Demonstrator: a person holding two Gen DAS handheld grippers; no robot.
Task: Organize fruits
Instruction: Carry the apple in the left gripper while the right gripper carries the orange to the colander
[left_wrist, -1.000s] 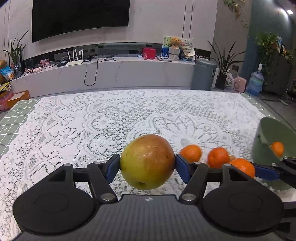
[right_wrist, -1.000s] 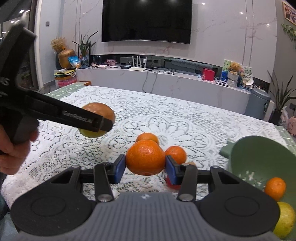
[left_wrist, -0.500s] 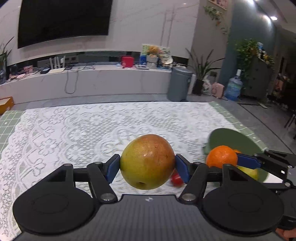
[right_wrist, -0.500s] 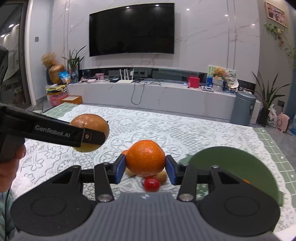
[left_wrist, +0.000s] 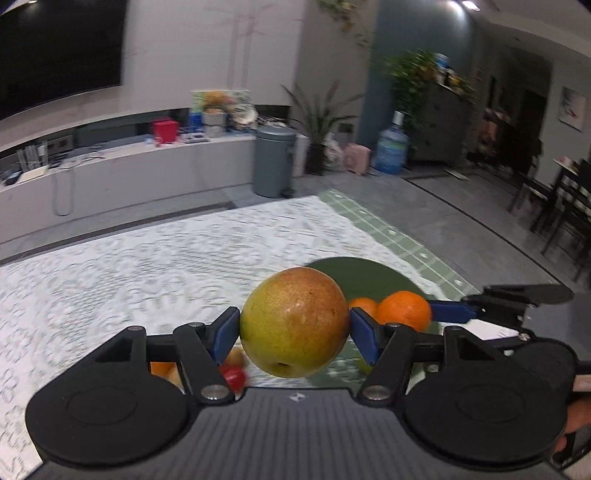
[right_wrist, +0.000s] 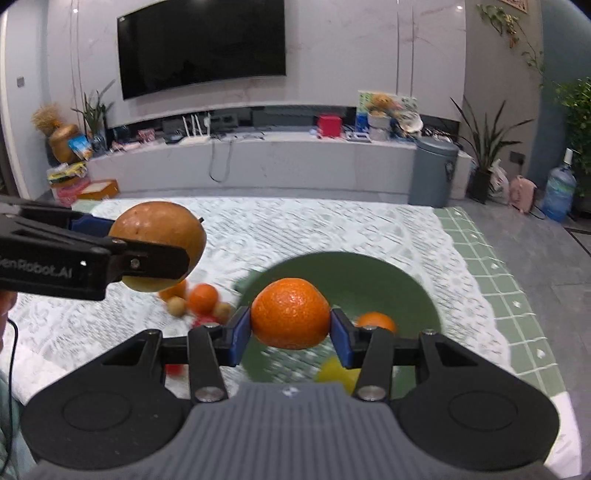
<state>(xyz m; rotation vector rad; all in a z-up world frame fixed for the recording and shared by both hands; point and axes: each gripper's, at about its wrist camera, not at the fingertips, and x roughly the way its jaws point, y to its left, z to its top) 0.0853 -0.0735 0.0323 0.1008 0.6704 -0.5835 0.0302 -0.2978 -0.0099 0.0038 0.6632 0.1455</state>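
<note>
My left gripper (left_wrist: 294, 328) is shut on a yellow-red pear (left_wrist: 294, 326), held above the table just left of the green bowl (left_wrist: 369, 275). My right gripper (right_wrist: 291, 325) is shut on an orange (right_wrist: 291, 314), held over the near side of the green bowl (right_wrist: 354, 275). That orange (left_wrist: 405, 311) and the right gripper's blue finger (left_wrist: 448, 311) show in the left wrist view, to the right of the pear. The pear (right_wrist: 159, 245) in the left gripper (right_wrist: 122, 254) shows at the left of the right wrist view. Inside the bowl lie a small orange (right_wrist: 376, 320) and a yellow fruit (right_wrist: 338, 373).
Loose small fruits lie on the lace tablecloth (right_wrist: 314, 229) left of the bowl: oranges (right_wrist: 202, 298), tan round fruits (right_wrist: 176, 306) and red ones (left_wrist: 234, 376). The table's right edge with green checked cloth (right_wrist: 502, 295) lies beyond the bowl.
Both grippers have swung right toward the green bowl with their fruits. The orange now hangs over the bowl, and the pear is close to the bowl's left side.
</note>
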